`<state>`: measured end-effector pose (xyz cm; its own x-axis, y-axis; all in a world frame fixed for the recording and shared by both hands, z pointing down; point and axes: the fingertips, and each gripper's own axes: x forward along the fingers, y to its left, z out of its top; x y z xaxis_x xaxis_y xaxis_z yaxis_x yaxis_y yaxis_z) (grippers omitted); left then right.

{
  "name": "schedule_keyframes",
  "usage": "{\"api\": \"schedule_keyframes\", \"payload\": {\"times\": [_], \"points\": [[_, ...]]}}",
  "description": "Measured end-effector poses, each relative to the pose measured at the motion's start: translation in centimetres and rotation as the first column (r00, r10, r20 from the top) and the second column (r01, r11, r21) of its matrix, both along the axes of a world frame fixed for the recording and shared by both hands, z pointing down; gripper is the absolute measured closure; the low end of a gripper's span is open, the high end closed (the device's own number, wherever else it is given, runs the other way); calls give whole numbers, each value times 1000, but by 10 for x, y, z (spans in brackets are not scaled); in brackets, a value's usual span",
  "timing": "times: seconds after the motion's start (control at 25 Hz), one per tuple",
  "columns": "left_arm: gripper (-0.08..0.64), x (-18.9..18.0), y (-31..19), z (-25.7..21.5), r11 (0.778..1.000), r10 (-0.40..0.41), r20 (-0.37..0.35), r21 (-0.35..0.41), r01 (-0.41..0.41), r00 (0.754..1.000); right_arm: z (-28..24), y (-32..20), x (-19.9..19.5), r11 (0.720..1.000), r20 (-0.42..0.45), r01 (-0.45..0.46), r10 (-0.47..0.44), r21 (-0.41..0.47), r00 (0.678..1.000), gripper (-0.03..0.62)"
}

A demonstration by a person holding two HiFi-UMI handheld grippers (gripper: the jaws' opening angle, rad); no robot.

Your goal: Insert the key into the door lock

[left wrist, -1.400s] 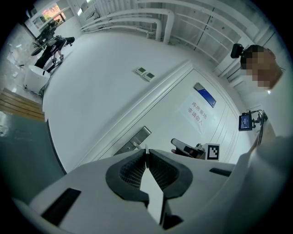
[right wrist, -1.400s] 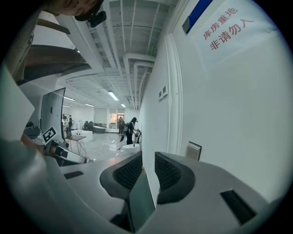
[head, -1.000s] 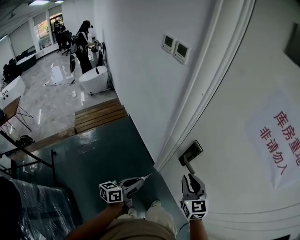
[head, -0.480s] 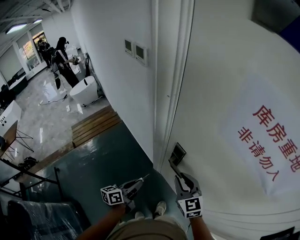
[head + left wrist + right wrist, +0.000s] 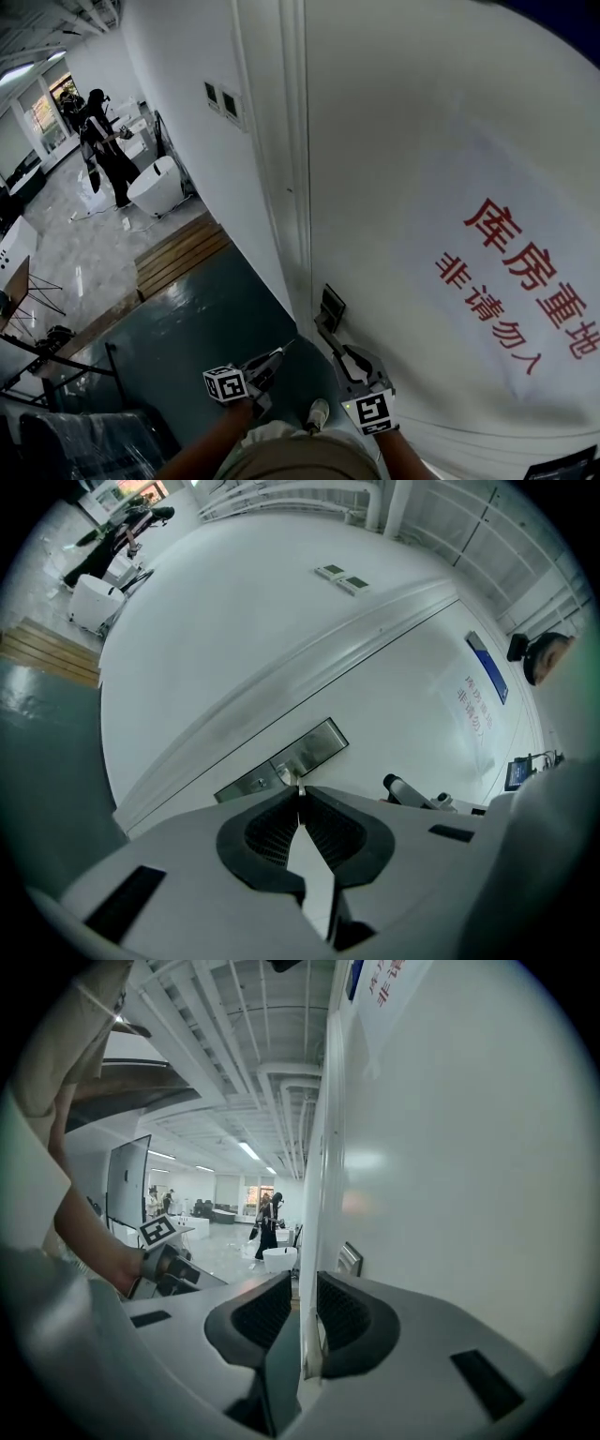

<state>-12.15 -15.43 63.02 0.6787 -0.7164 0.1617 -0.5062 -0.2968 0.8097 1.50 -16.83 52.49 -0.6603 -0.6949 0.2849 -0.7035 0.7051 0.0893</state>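
Dark teal floor (image 5: 202, 323), wooden planks (image 5: 178, 255) beyond, white tub (image 5: 155, 186) on glossy tiles (image 5: 66, 244).

Right gripper (image 5: 302, 1288) fingers (image 5: 349, 1321) apart. White door (image 5: 450, 1147) at 3 o'clock; lock plate (image 5: 349, 1258) just above fingers; left gripper (image 5: 183, 1269) at 9 o'clock.

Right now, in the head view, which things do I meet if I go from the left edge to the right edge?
standing person → white tub-like object → wall panels → door frame → metal lock plate → paper notice with red characters
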Motion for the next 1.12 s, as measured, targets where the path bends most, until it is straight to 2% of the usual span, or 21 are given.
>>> {"api": "schedule_keyframes", "payload": {"times": [0.36, 0.56, 0.88, 1.0, 1.12], "points": [[528, 13, -17, 15, 999, -25, -31, -21, 25, 999, 12, -1, 1, 998, -24, 55, -56, -18, 998, 503], [528, 18, -27, 28, 998, -26, -74, -54, 22, 997, 8, -5, 0, 999, -31, 52, -52, -2, 998, 503], [528, 40, -46, 40, 993, 12, -190, -115, -34, 982, 6, -14, 6, 1000, -45, 2, -1, 18, 999, 503], [528, 44, -56, 49, 987, -23, -279, -157, -22, 960, 12, -15, 10, 1000, -67, 0, 2, 27, 998, 503], [528, 46, -66, 60, 985, -45, -314, -174, -11, 948, 12, -17, 13, 1000, -65, -9, 11, 26, 998, 503]]}}
